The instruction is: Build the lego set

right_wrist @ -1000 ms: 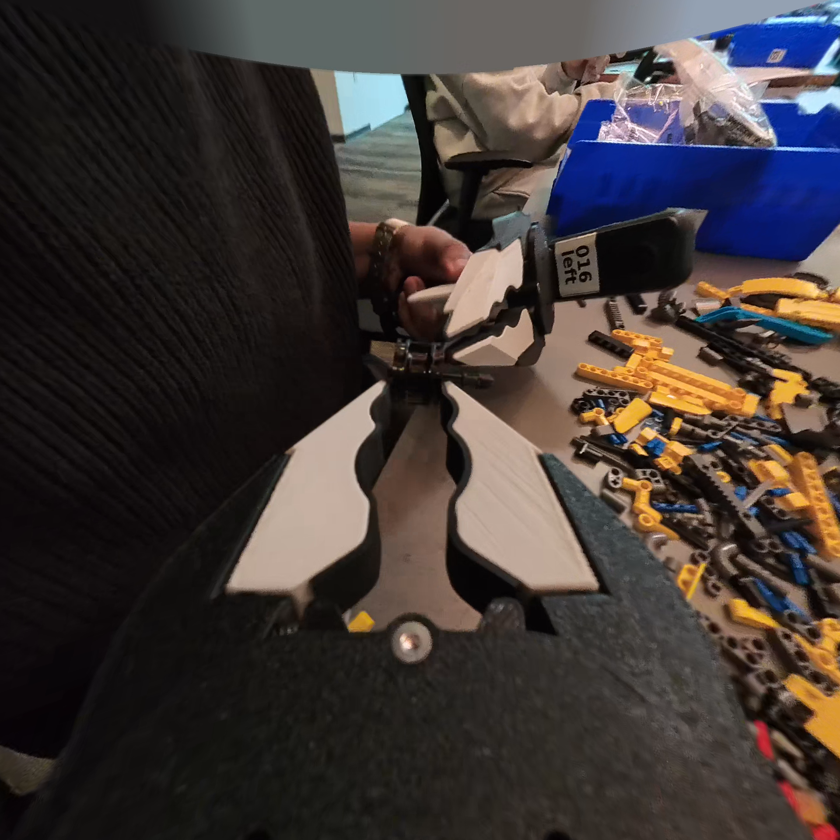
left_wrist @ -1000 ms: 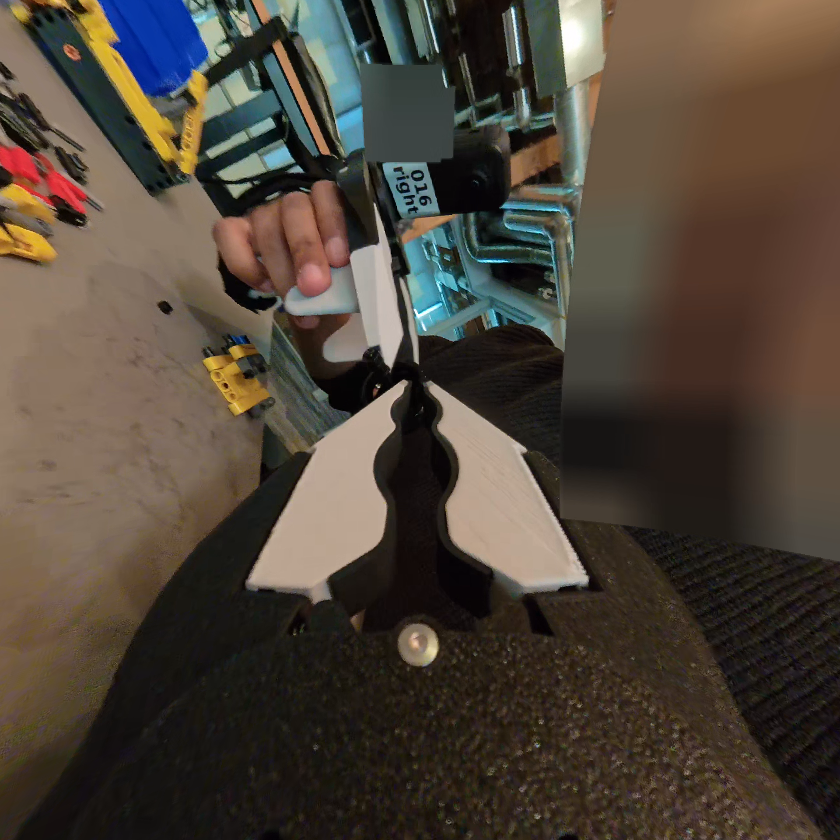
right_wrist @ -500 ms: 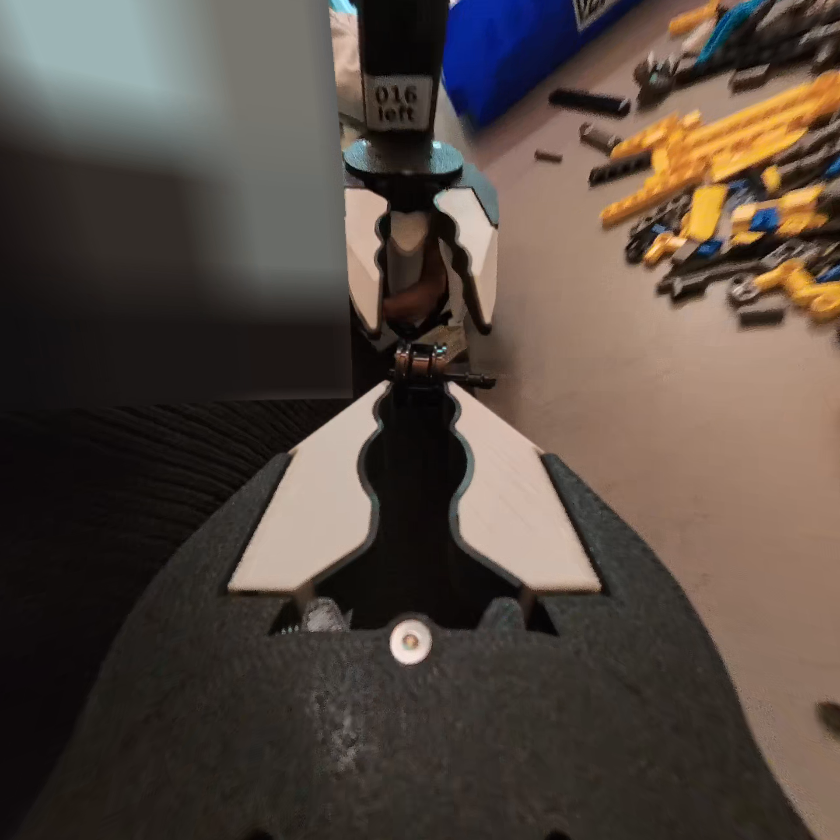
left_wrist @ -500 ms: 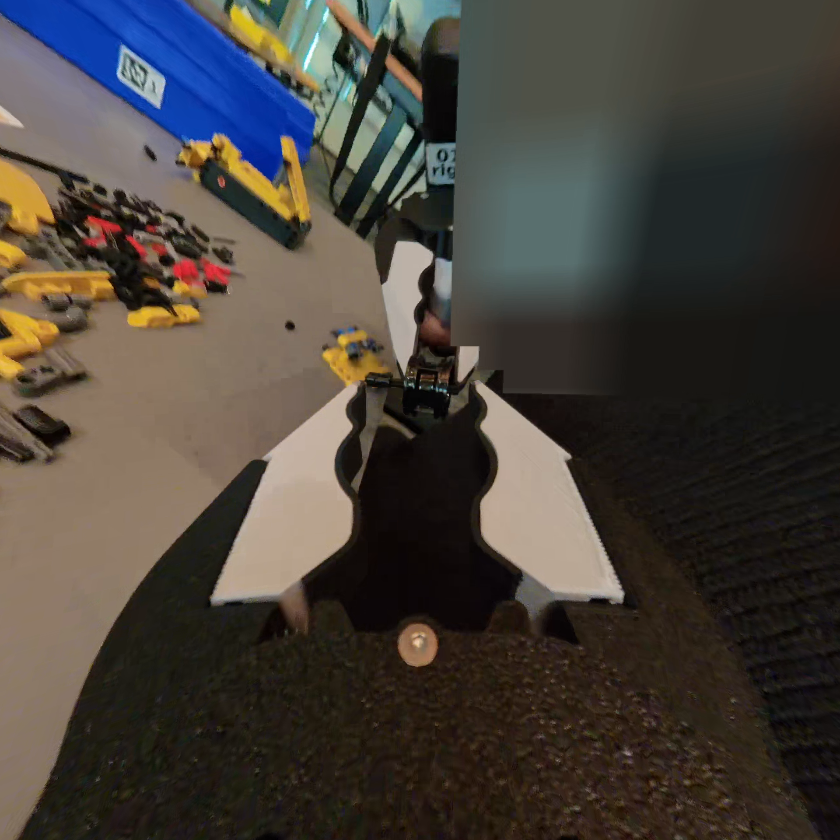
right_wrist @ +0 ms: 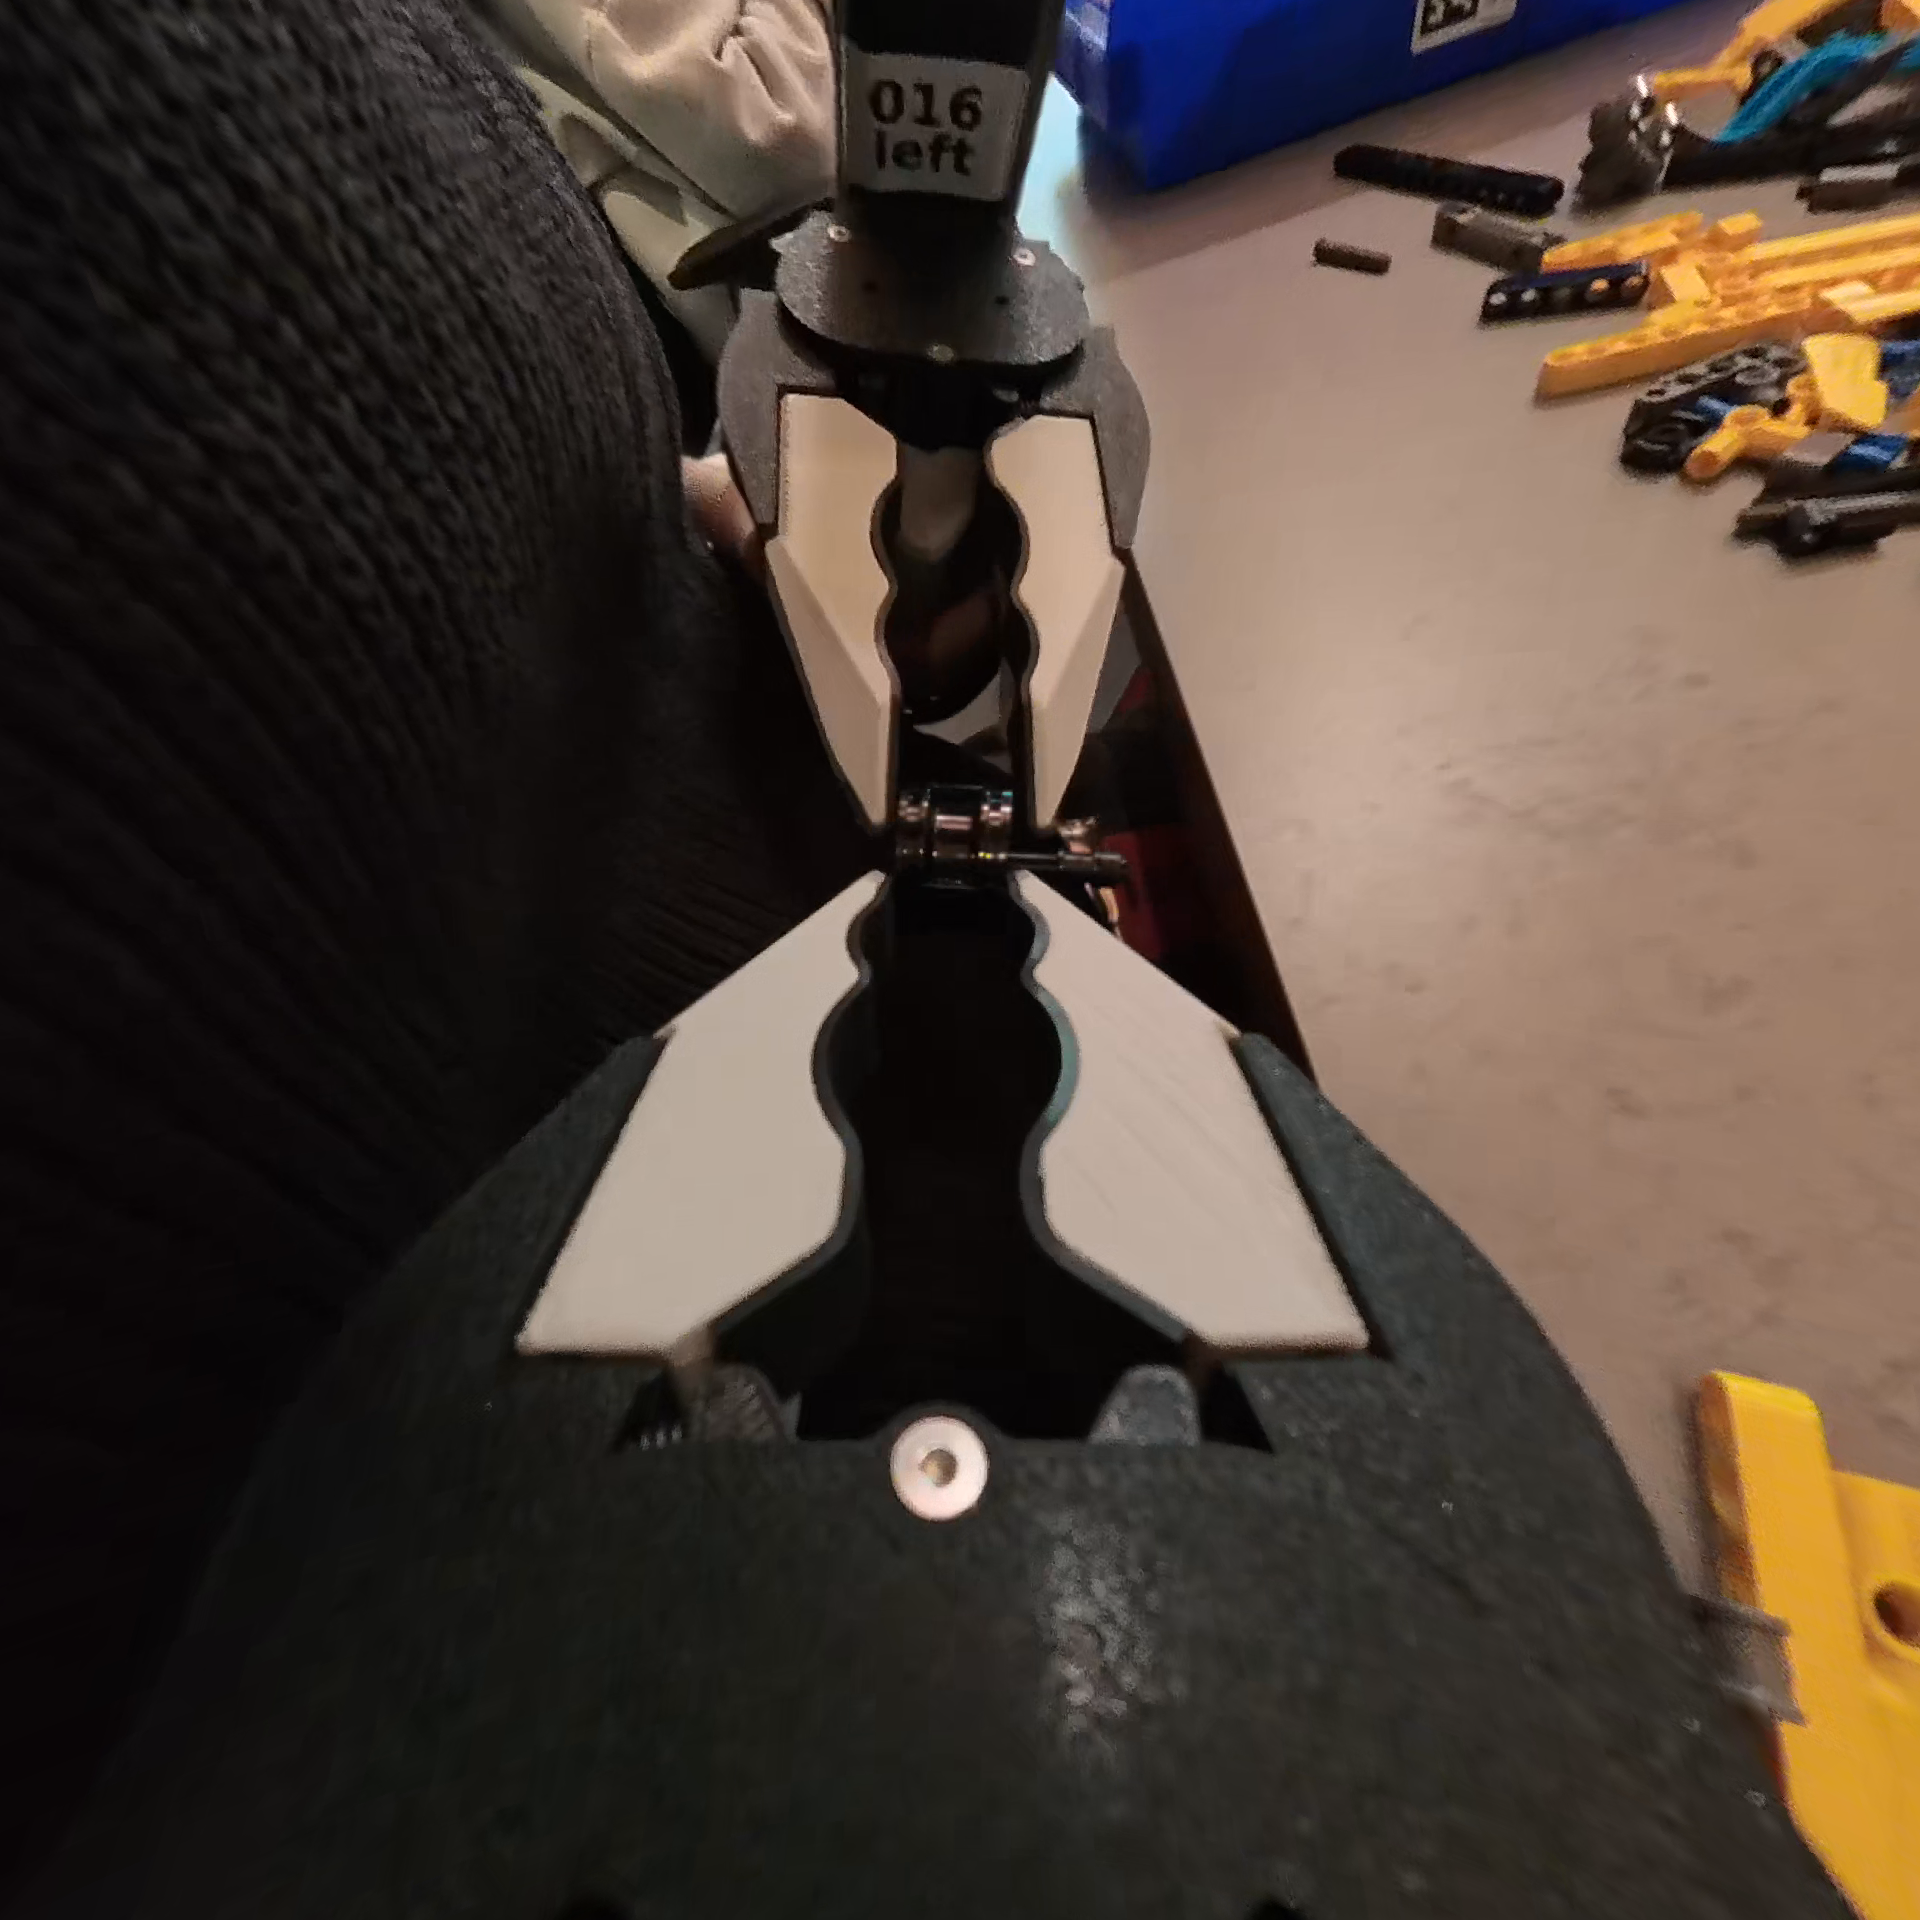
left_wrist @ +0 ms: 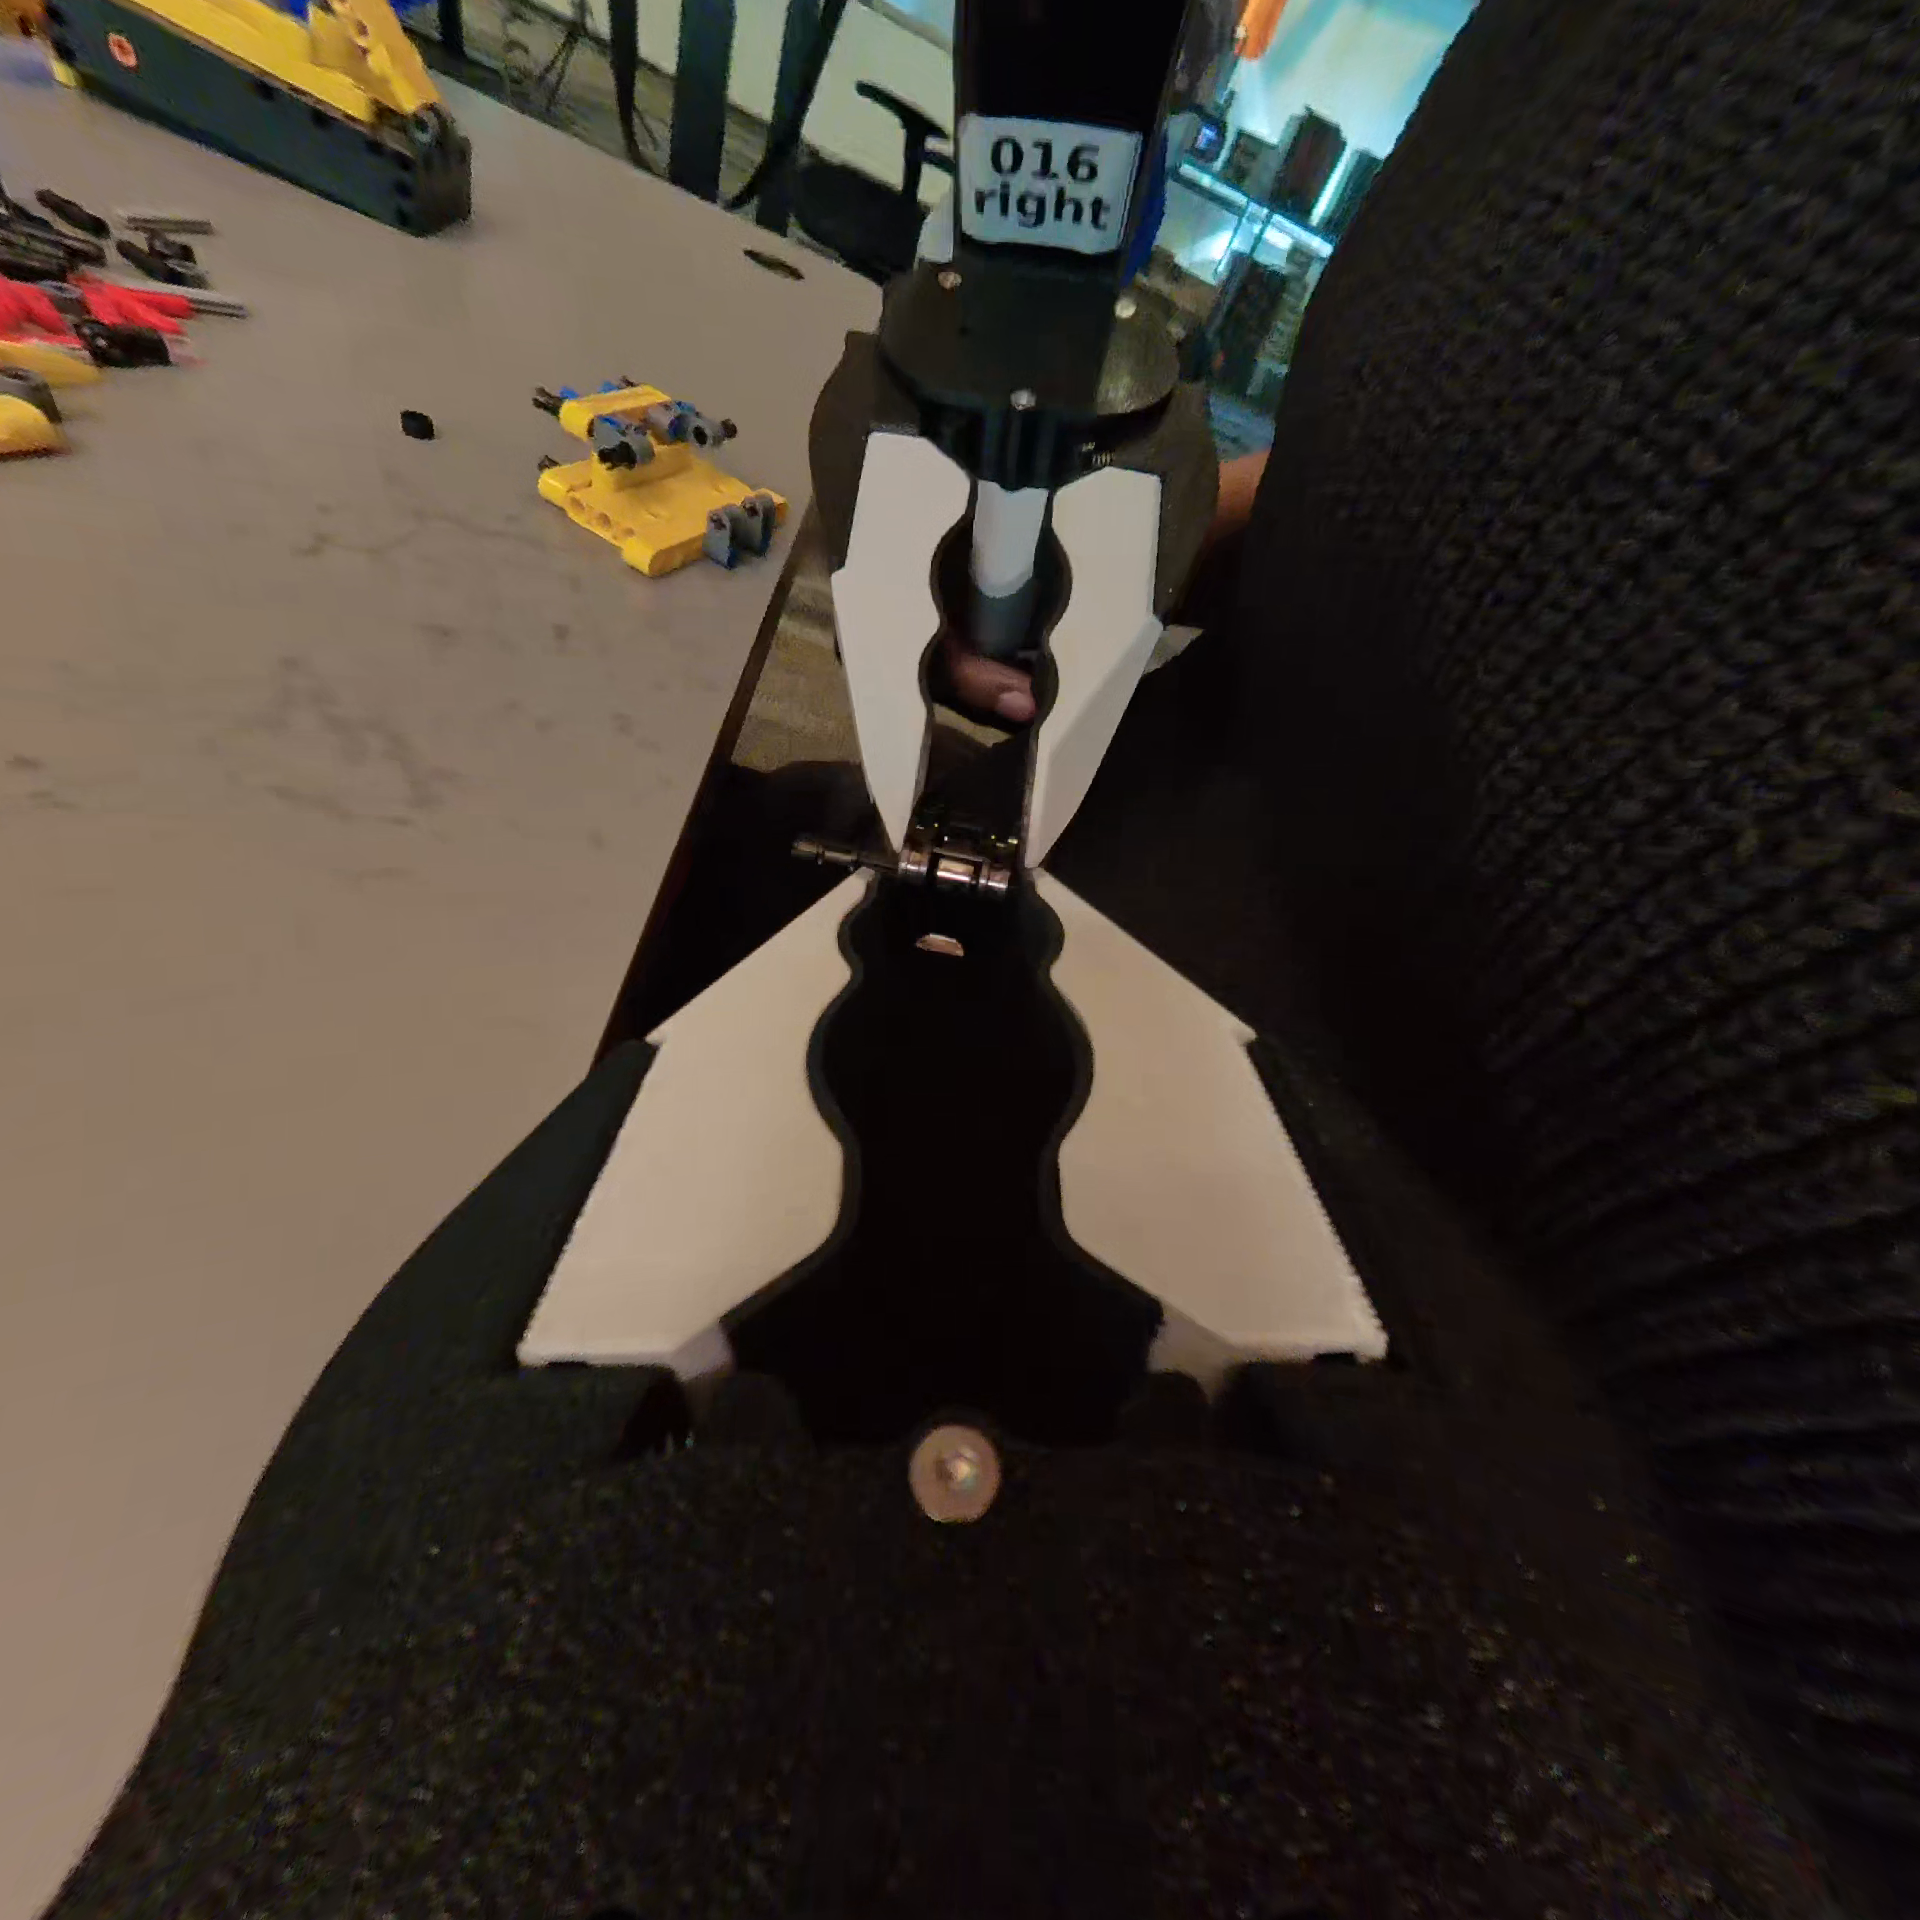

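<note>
A small black pin-and-axle piece (left_wrist: 951,864) hangs between both grippers, just off the table's edge. My left gripper (left_wrist: 951,883) has its jaws closed on it from below in the left wrist view. The right gripper (left_wrist: 956,831) points straight at mine and pinches the same piece from the far side. A thin axle sticks out of the piece to the left. In the right wrist view the piece (right_wrist: 956,836) sits at my right gripper (right_wrist: 948,883), with the left gripper (right_wrist: 951,810) opposite and the axle pointing right.
A person's black knitted sweater (left_wrist: 1610,727) fills the side next to the grippers. On the grey table (left_wrist: 260,831) lie a small yellow assembly (left_wrist: 655,488), a black-and-yellow model (left_wrist: 260,94), red and black parts (left_wrist: 83,312), a parts pile (right_wrist: 1714,312), a blue bin (right_wrist: 1247,83) and a yellow plate (right_wrist: 1818,1558). Left and right tips are no more than a few centimetres apart.
Both grippers have swung round from a tilted pose to face each other tip to tip in one line. The small black piece has stayed pinched between them throughout.
</note>
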The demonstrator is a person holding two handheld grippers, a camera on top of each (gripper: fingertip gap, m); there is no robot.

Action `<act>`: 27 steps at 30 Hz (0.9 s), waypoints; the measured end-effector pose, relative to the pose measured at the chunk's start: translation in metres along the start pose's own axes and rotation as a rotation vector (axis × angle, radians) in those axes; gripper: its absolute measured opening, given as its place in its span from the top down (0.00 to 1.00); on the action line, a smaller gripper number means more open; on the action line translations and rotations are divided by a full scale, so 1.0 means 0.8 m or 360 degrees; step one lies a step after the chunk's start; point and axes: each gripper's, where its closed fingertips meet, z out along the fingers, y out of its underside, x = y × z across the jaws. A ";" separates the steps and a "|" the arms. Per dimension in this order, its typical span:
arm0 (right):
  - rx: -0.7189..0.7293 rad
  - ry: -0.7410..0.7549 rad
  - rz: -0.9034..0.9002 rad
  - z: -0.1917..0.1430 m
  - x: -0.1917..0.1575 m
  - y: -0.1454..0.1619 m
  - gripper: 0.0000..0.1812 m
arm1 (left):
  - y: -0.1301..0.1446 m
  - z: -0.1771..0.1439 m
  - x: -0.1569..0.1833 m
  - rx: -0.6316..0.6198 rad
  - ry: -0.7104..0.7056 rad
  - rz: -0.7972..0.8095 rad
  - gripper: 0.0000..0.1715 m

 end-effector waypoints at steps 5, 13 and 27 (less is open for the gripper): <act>0.0126 -0.0089 -0.0096 -0.010 -0.012 -0.005 0.89 | -0.012 -0.001 0.021 0.0209 0.0210 -0.0043 0.82; 0.0324 -0.0304 0.0090 -0.026 -0.024 0.004 0.89 | -0.004 0.023 0.028 0.0239 0.0135 0.0024 0.88; 0.0364 0.0072 -0.0057 -0.024 0.012 0.016 0.88 | 0.020 0.035 -0.017 0.0008 -0.0379 0.0386 0.89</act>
